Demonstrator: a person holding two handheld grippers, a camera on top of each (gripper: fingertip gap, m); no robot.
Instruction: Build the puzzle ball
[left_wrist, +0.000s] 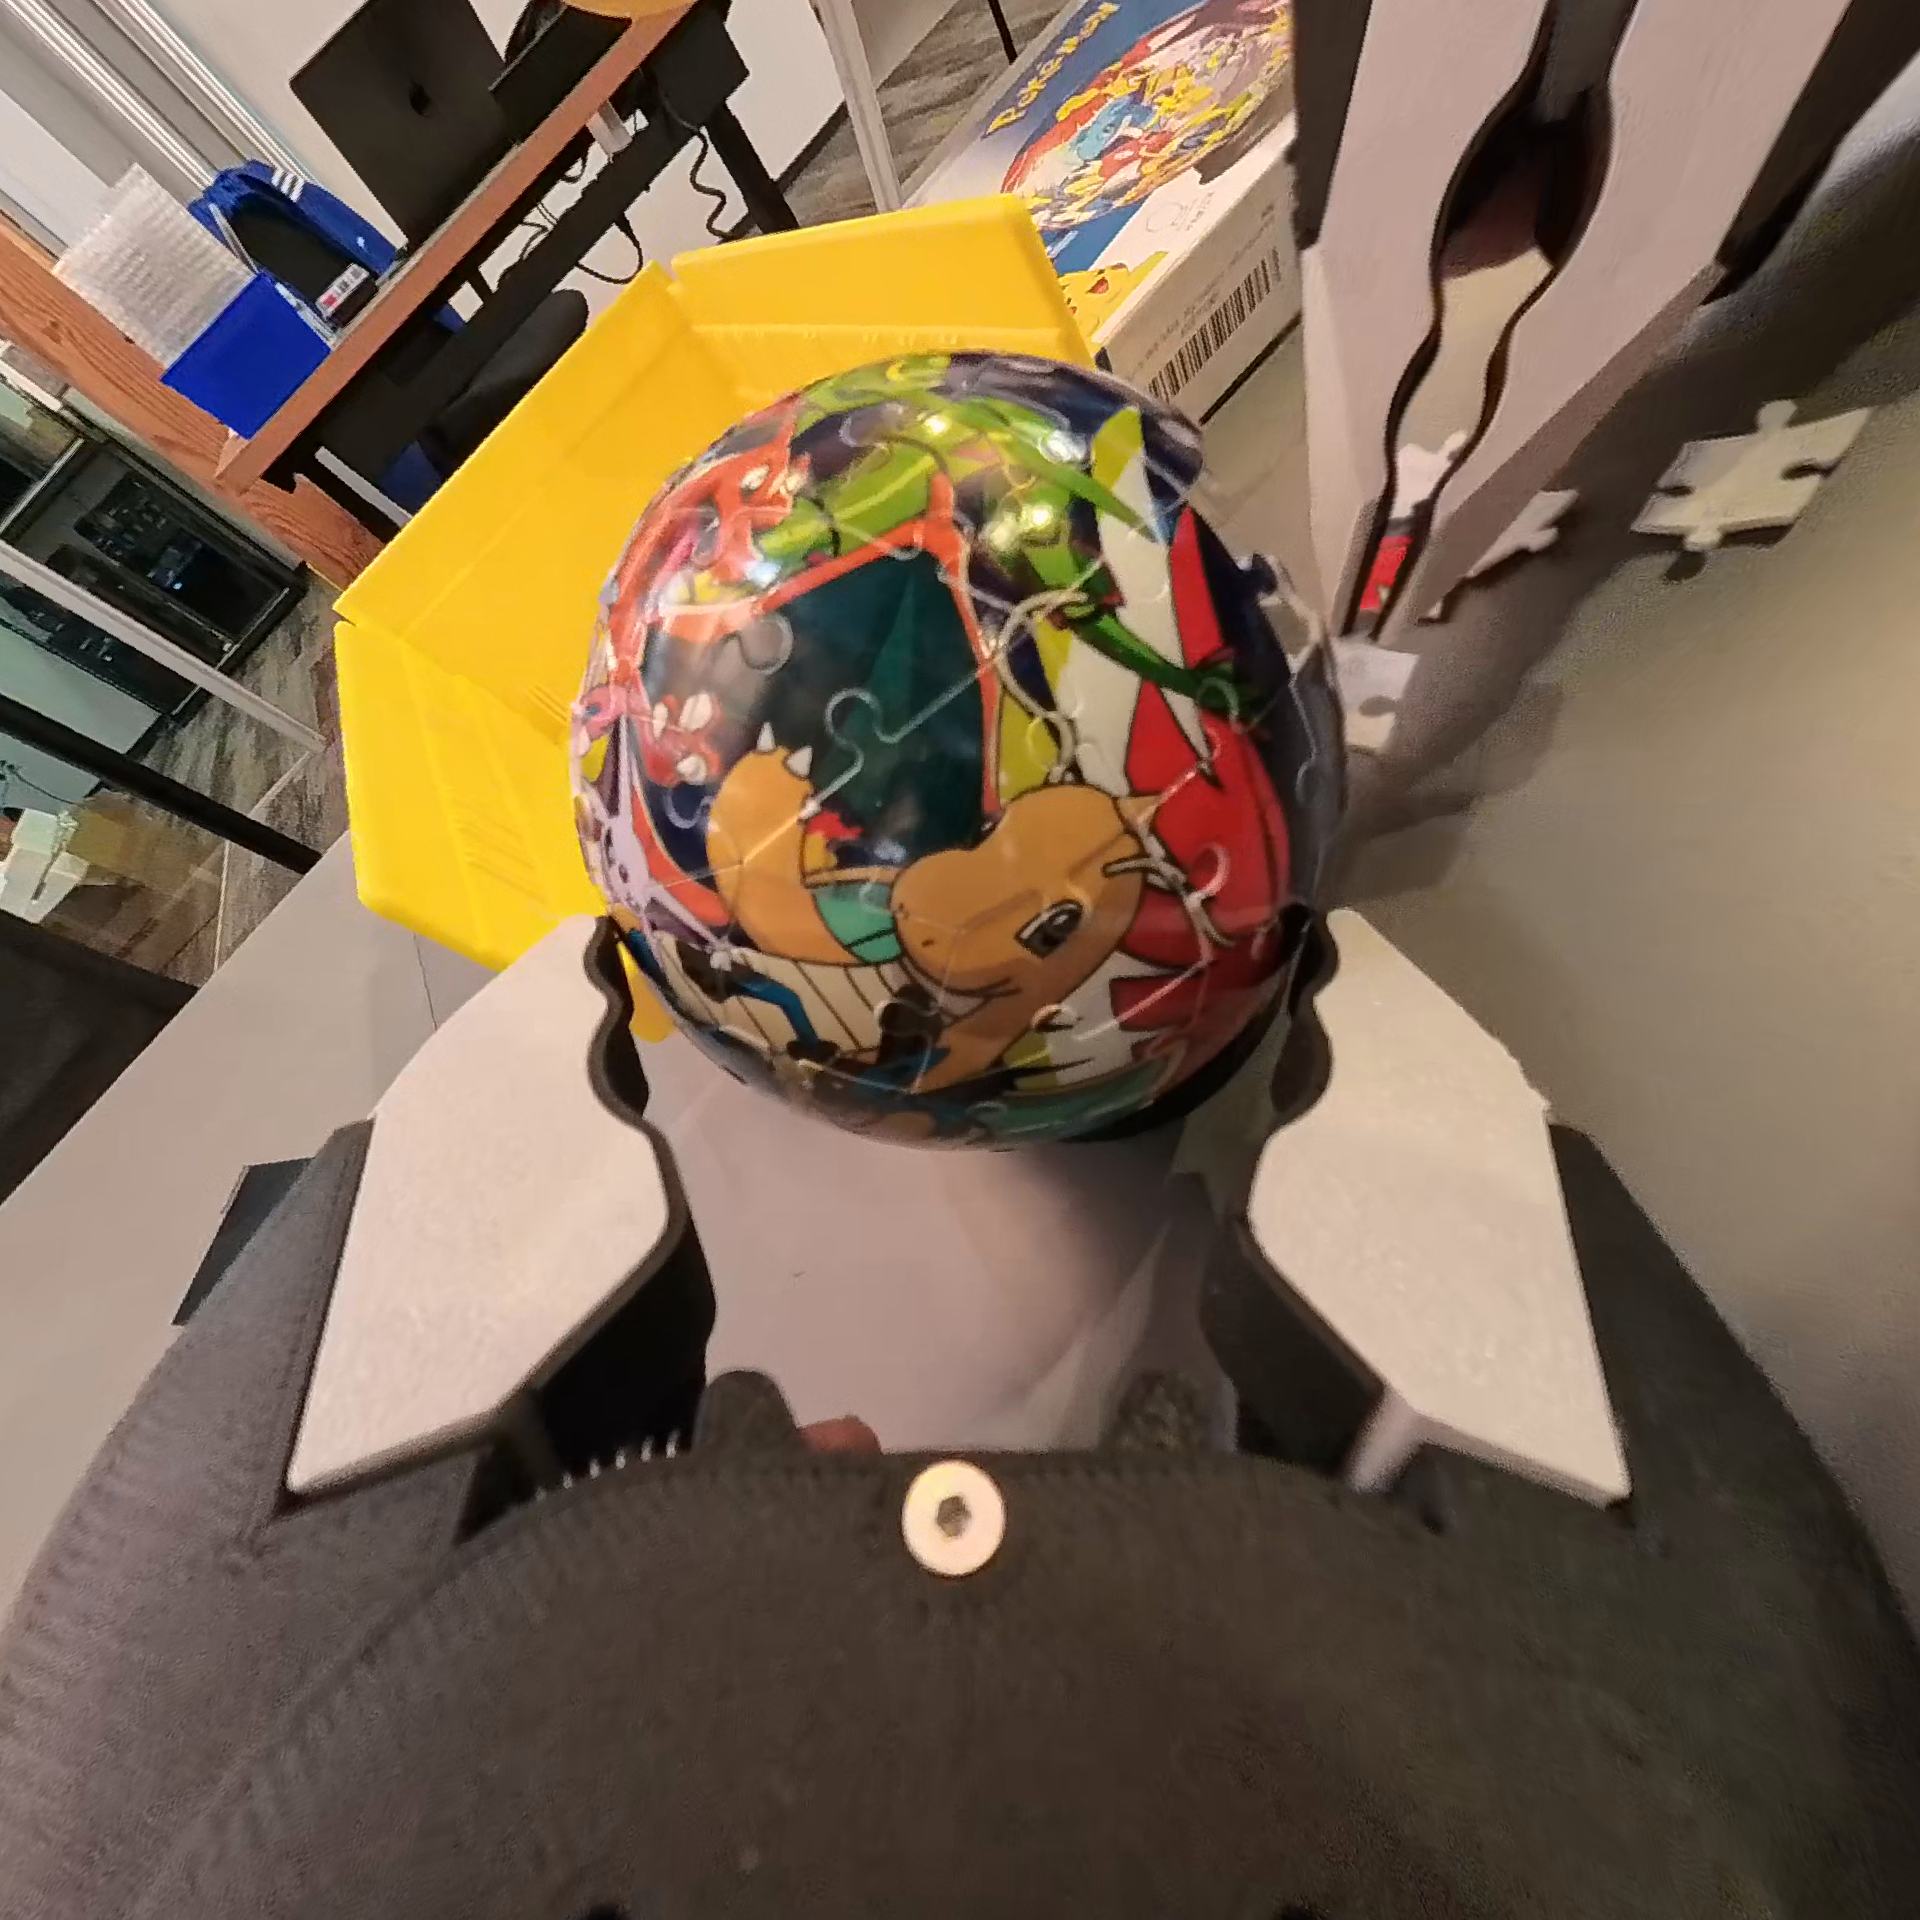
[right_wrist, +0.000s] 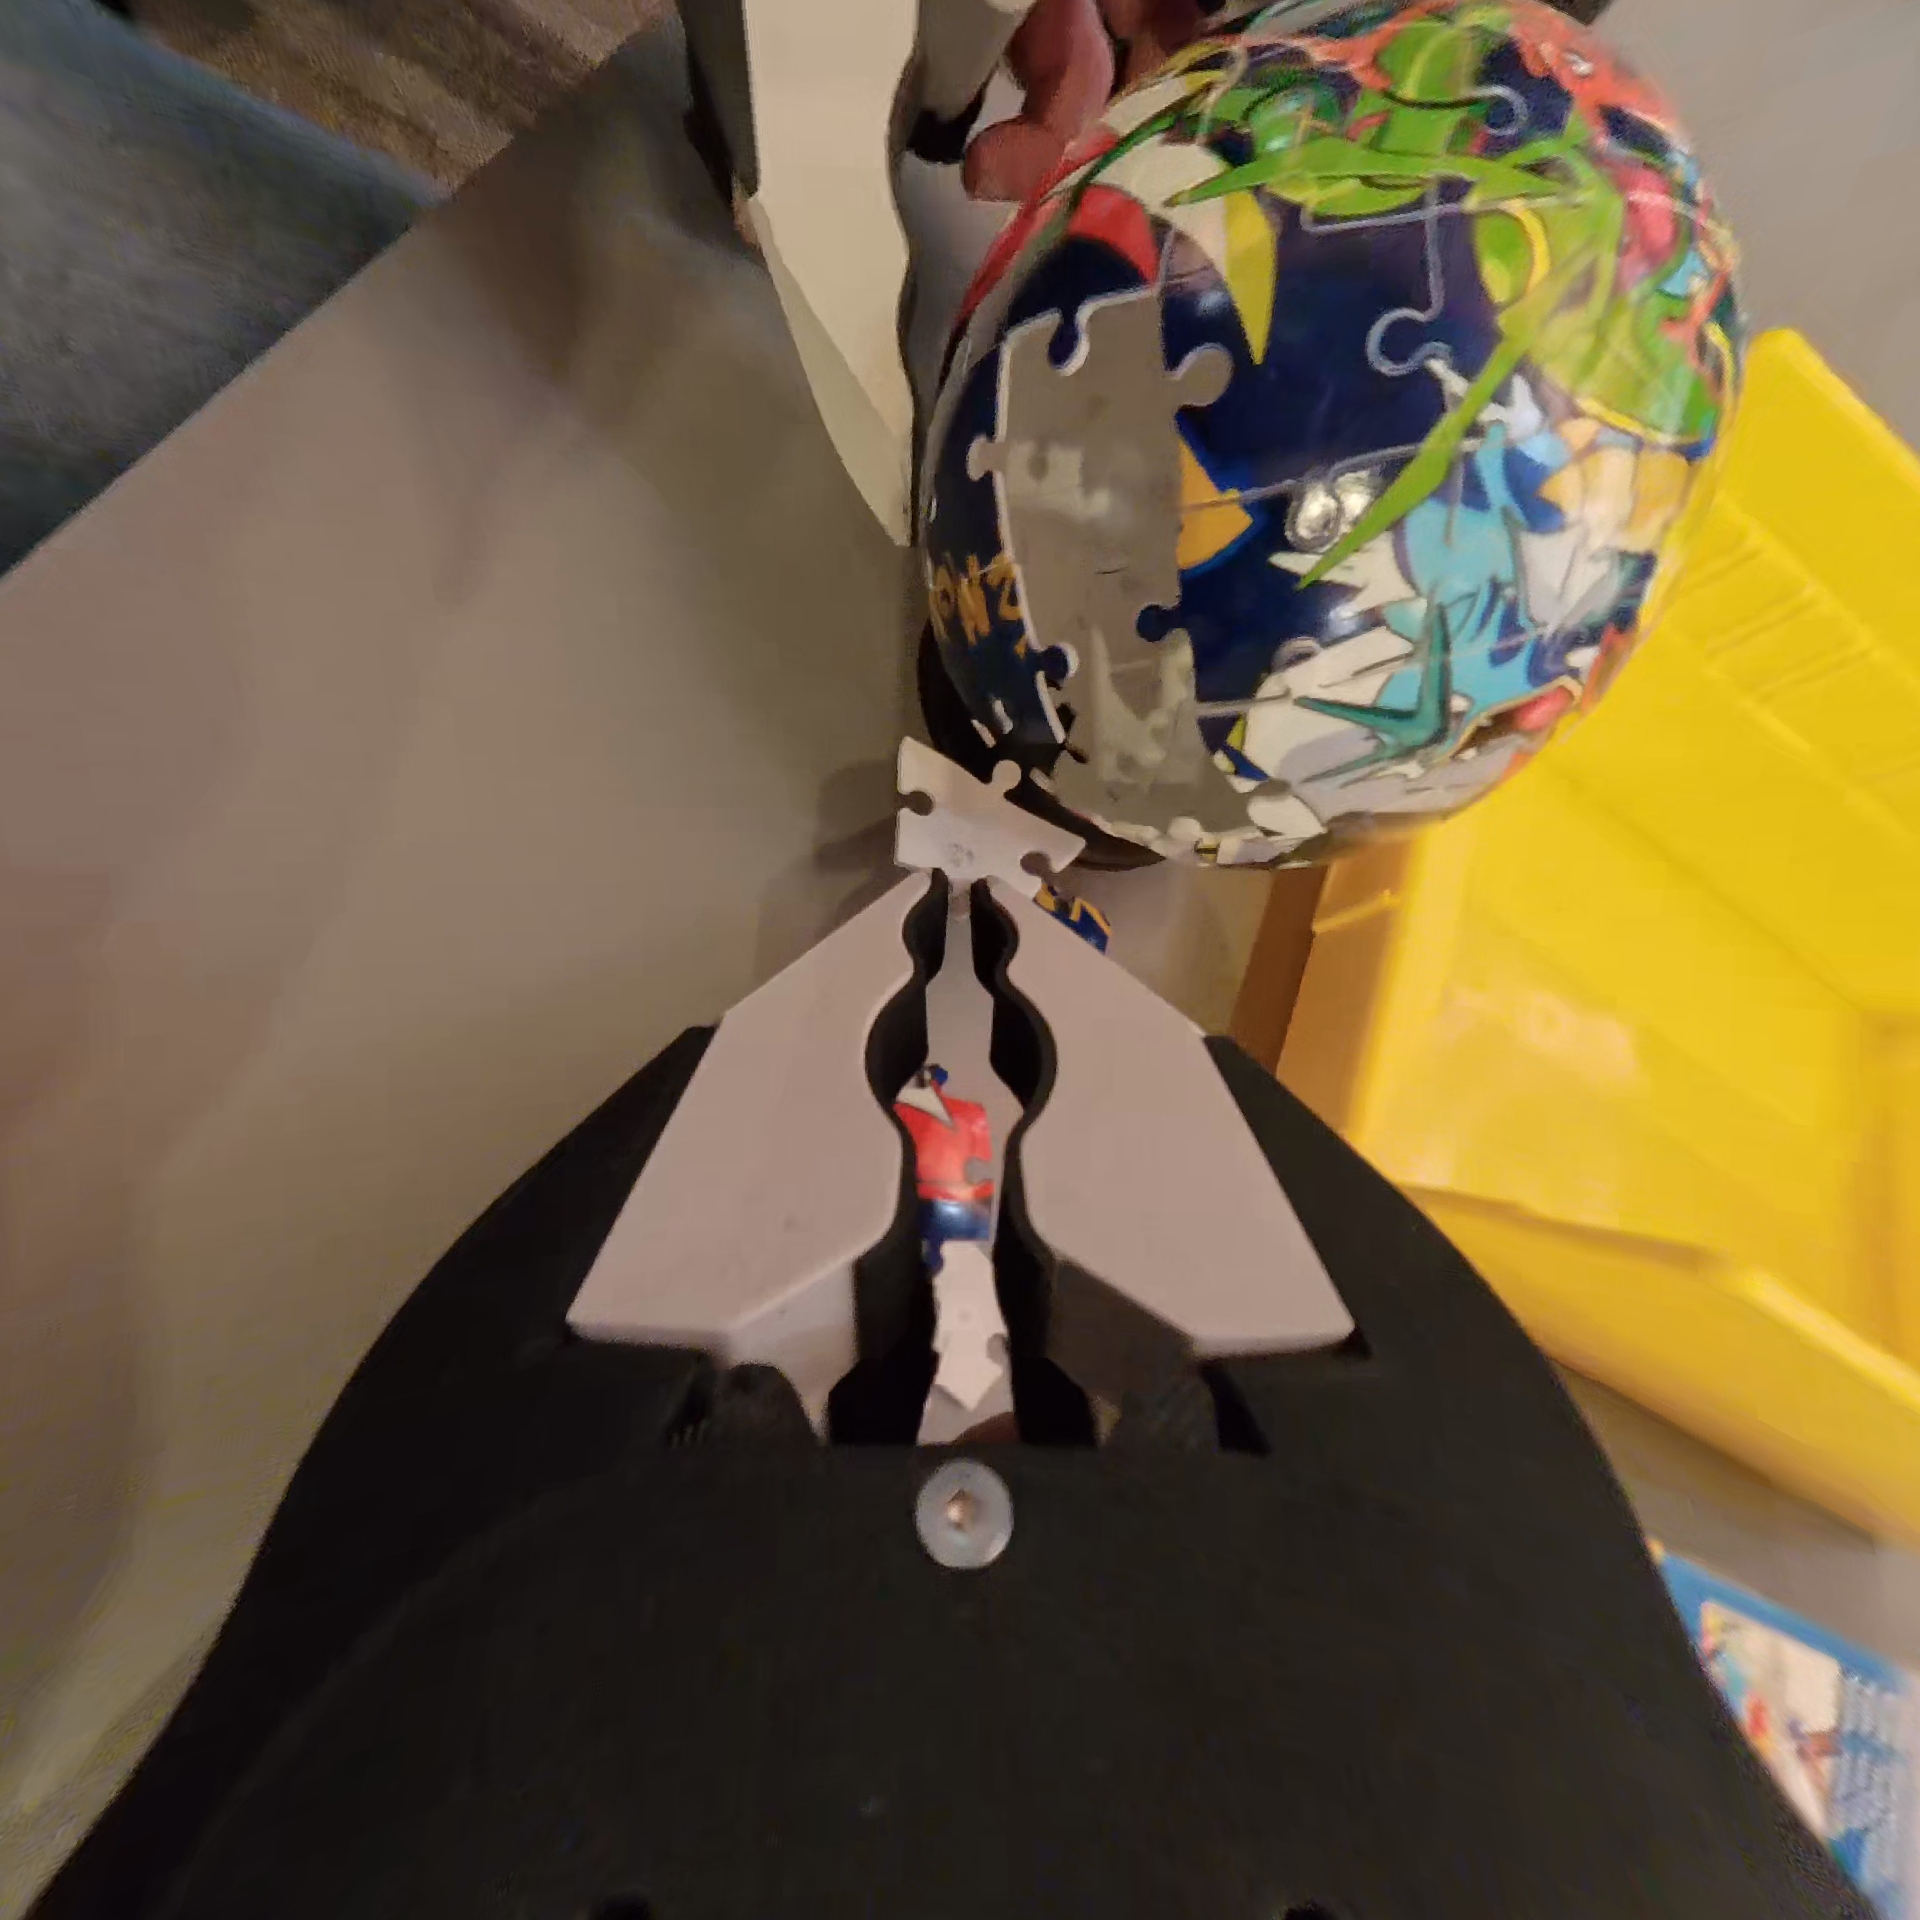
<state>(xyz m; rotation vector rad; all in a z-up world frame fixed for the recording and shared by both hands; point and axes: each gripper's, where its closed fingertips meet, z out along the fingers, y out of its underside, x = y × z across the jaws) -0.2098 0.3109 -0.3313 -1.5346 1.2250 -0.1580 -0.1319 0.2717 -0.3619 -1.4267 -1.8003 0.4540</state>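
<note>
Left gripper (left_wrist: 956, 1023) clamps the ball (left_wrist: 956, 748) at its lower sides: glossy, cartoon-printed, gap at 9 o'clock showing grey inside. Yellow bin (left_wrist: 499, 582) behind; printed box (left_wrist: 1153, 197) at 1 o'clock, its writing left unread. Right gripper (right_wrist: 961, 894), nearly closed, pinches a loose piece (right_wrist: 977, 826) touching the ball's underside; contact point blurred.
</note>
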